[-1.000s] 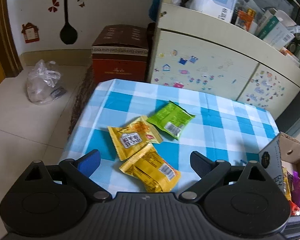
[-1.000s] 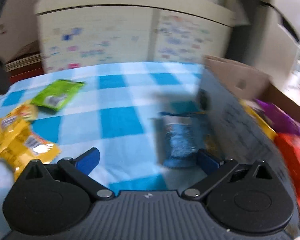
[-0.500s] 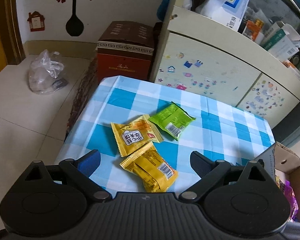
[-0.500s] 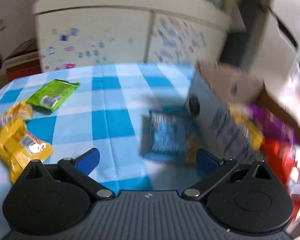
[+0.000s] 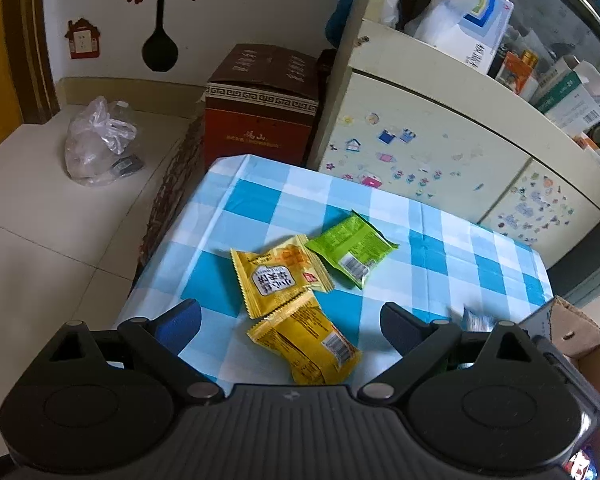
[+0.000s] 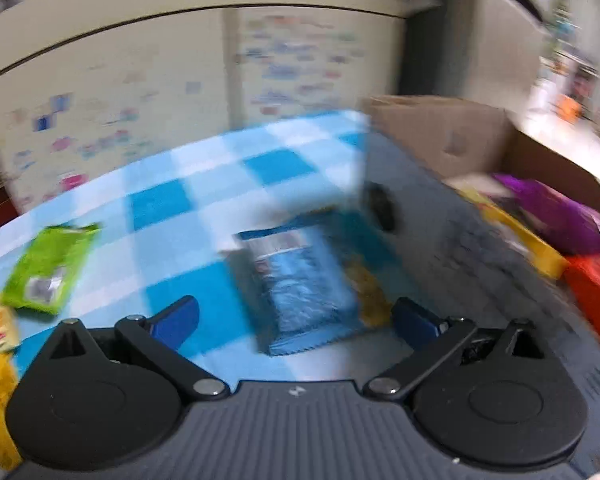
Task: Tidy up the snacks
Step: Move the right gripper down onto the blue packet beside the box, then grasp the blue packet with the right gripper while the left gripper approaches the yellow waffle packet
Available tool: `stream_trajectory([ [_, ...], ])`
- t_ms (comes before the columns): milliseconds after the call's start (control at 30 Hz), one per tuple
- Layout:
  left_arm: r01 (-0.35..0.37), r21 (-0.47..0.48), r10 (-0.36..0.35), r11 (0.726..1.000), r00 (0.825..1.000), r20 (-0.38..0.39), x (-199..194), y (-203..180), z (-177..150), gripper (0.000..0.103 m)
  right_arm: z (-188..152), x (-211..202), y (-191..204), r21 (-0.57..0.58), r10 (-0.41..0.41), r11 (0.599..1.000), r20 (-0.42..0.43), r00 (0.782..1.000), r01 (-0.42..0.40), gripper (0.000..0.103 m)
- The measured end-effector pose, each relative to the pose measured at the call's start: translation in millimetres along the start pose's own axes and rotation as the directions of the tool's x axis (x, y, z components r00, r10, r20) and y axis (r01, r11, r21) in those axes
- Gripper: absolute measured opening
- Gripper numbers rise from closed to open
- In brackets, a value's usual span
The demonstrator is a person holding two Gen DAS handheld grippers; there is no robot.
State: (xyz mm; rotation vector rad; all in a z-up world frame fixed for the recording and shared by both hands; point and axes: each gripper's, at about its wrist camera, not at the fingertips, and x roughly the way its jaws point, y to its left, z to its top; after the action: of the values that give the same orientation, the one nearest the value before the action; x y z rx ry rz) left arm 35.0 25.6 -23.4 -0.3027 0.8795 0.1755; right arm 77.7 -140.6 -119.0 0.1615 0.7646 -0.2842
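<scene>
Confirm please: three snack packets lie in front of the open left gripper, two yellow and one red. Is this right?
Not quite. The third packet is green, not red: the left wrist view shows a green packet beside two yellow packets, ahead of the open left gripper.

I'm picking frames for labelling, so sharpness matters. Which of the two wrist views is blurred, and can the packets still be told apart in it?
Left wrist view: mostly sharp; the print on the yellow packet reads clearly, with fisheye bending at the edges. Right wrist view: motion-smeared throughout; the blue packet and green packet are distinguishable by colour only, and the cardboard box is streaked.
</scene>
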Motion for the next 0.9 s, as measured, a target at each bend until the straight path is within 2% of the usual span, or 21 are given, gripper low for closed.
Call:
stream_trajectory([
  [100, -0.005, -0.009, 0.005, 1.0, 1.0, -0.001, 1, 1, 2, 0.099, 10, 2, 5, -0.161, 0.09, 0.983, 0.005, 0.996, -0.088, 0.102],
  [133, -0.007, -0.007, 0.007, 1.0, 1.0, -0.002, 1, 1, 1, 0.099, 14, 2, 4, -0.178, 0.098, 0.979, -0.004, 0.995, -0.097, 0.102],
  [267, -0.018, -0.007, 0.018, 1.0, 1.0, -0.015, 5, 0, 1, 0.099, 28, 0, -10, -0.174, 0.112, 0.978, -0.014, 0.994, -0.113, 0.101],
  [333, -0.024, -0.009, 0.023, 1.0, 1.0, -0.02, 6, 0, 0, 0.099, 28, 2, -10, -0.176, 0.123, 0.976, -0.026, 0.992, -0.126, 0.101],
  [467, -0.027, -0.011, 0.026, 1.0, 0.999, -0.026, 7, 1, 0, 0.099, 27, 9, -3, -0.212, 0.095, 0.972, -0.025, 0.995, -0.098, 0.101],
  [600, -0.019, -0.042, 0.017, 0.999, 0.999, -0.045, 10, 7, 4, 0.099, 34, 21, -5, -0.223, 0.123, 0.966, -0.046, 0.991, -0.13, 0.101],
  [633, -0.019, -0.049, 0.016, 0.999, 0.999, -0.049, 11, 9, 5, 0.099, 36, 22, -7, -0.217, 0.144, 0.964, -0.059, 0.988, -0.153, 0.095],
  [667, -0.02, -0.057, 0.017, 0.998, 0.999, -0.052, 11, 11, 6, 0.099, 38, 21, -8, -0.216, 0.174, 0.959, -0.07, 0.982, -0.185, 0.082],
  [700, -0.025, -0.065, 0.021, 0.998, 0.998, -0.053, 13, 13, 8, 0.099, 40, 20, -8, -0.224, 0.197, 0.952, -0.078, 0.977, -0.21, 0.076],
  [733, -0.031, -0.073, 0.027, 0.997, 0.998, -0.054, 14, 15, 10, 0.099, 41, 19, -8, -0.229, 0.22, 0.945, -0.09, 0.971, -0.235, 0.063],
  [767, -0.037, -0.083, 0.032, 0.996, 0.998, -0.054, 16, 17, 12, 0.099, 42, 17, -9, -0.231, 0.238, 0.938, -0.105, 0.966, -0.256, 0.055],
  [900, -0.048, -0.092, 0.042, 0.995, 0.997, -0.066, 22, 22, 13, 0.099, 43, 7, -15, -0.256, 0.306, 0.905, -0.166, 0.937, -0.341, 0.05],
])
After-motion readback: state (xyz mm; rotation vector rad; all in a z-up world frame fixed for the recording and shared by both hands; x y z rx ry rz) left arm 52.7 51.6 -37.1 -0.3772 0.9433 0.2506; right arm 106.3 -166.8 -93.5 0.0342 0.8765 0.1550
